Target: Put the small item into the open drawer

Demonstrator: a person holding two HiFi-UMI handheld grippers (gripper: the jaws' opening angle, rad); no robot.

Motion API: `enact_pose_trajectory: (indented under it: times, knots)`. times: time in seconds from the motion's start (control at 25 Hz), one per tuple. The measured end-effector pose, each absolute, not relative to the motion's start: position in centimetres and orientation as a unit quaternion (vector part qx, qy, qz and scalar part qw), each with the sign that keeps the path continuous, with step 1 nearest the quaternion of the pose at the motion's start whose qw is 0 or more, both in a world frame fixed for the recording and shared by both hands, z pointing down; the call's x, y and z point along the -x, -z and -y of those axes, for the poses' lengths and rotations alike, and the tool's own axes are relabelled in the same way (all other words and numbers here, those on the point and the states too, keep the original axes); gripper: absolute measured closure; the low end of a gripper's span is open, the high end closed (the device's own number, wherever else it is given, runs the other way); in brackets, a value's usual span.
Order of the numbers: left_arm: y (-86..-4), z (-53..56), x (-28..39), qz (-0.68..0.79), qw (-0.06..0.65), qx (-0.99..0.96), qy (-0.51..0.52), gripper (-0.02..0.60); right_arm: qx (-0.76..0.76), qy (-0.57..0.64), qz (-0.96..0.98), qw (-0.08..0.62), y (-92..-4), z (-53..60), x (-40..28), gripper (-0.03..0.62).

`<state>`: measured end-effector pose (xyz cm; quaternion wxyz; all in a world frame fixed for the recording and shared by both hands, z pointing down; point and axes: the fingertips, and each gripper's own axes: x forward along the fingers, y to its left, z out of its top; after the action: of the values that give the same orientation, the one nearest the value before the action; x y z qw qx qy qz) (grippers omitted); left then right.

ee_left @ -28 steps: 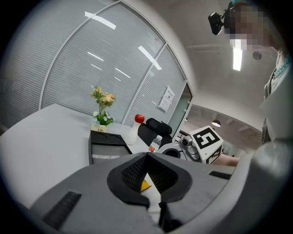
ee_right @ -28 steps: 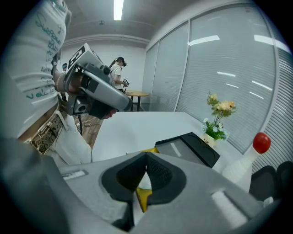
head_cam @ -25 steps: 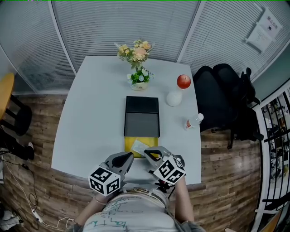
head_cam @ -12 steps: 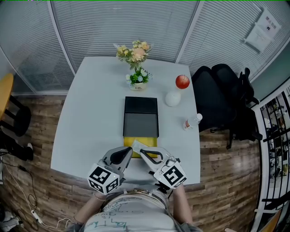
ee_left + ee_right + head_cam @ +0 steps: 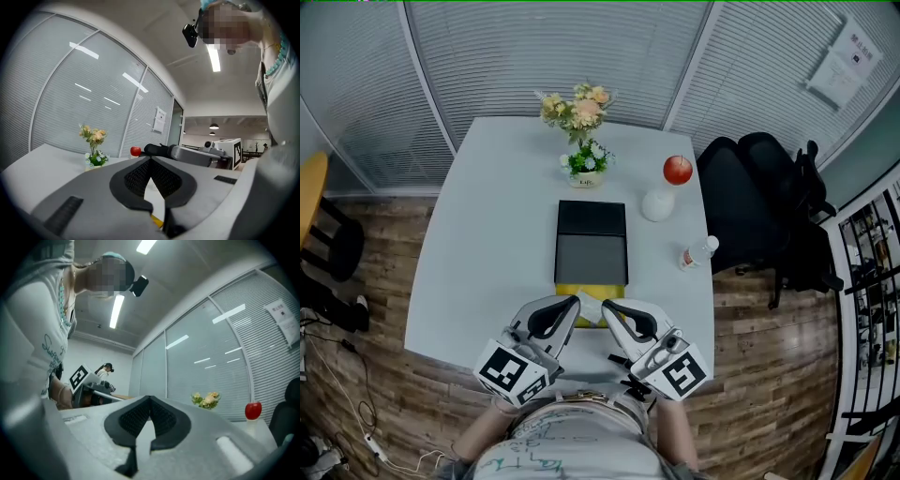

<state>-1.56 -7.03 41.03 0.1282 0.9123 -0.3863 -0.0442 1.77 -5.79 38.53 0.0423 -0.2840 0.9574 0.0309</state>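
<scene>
Two tongs (left tongs [image 5: 574, 301], right tongs [image 5: 607, 307]), both with jaws together, by one yellow drawer [image 5: 565, 292]; one apple [image 5: 678, 169]

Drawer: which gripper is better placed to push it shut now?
Left, narrowly: the left gripper sees the yellow drawer just under its shut jaws; the right gripper, also shut, seems aimed above it.

We see a pale grey-white tabletop [image 5: 487, 244] with a black and dark grey box [image 5: 592, 242] and its yellow drawer [image 5: 565, 292] — behind them peach flowers [image 5: 578, 105] over green leaves, and a red apple [image 5: 678, 170]. The left gripper [image 5: 573, 302] and right gripper [image 5: 607, 306] are light grey with black mesh-textured fingers [image 5: 140, 176]. The left cube [image 5: 512, 372] and right cube [image 5: 680, 373] carry black-and-white squares — the floor [image 5: 375, 234] is brown woodgrain.
</scene>
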Motion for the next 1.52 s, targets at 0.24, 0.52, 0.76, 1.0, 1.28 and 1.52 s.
enact_pose_trajectory:
  times: [0.24, 0.52, 0.76, 1.0, 1.28, 1.52]
  knots:
    - [-37.5, 6.8, 1.5, 0.382, 0.094, -0.915, 0.086, 0.584, 0.328, -0.074, -0.939, 0.074, -35.8, 6.3, -3.0, 0.591]
    - [-35.1, 7.1, 1.8, 0.389, 0.053, -0.915, 0.095, 0.584, 0.328, -0.096, -0.937, 0.07, -33.1, 6.0, -1.2, 0.591]
    - [-35.6, 6.6, 1.9, 0.374, 0.016, -0.926, 0.052, 0.584, 0.313, -0.157, -0.936, 0.037, -33.1, 5.1, 0.6, 0.591]
    - [-35.4, 6.6, 2.8, 0.372, -0.024, -0.927, 0.028, 0.584, 0.322, -0.155, -0.934, 0.023, -34.0, 5.5, 1.2, 0.591]
    - [-37.6, 6.4, 2.7, 0.357, -0.046, -0.933, -0.012, 0.584, 0.341, -0.105, -0.934, 0.005, -36.9, 6.4, 0.5, 0.591]
    - [-39.4, 6.5, 2.2, 0.362, 0.015, -0.932, 0.007, 0.584, 0.335, -0.074, -0.939, -0.019, -39.1, 6.5, 0.8, 0.591]
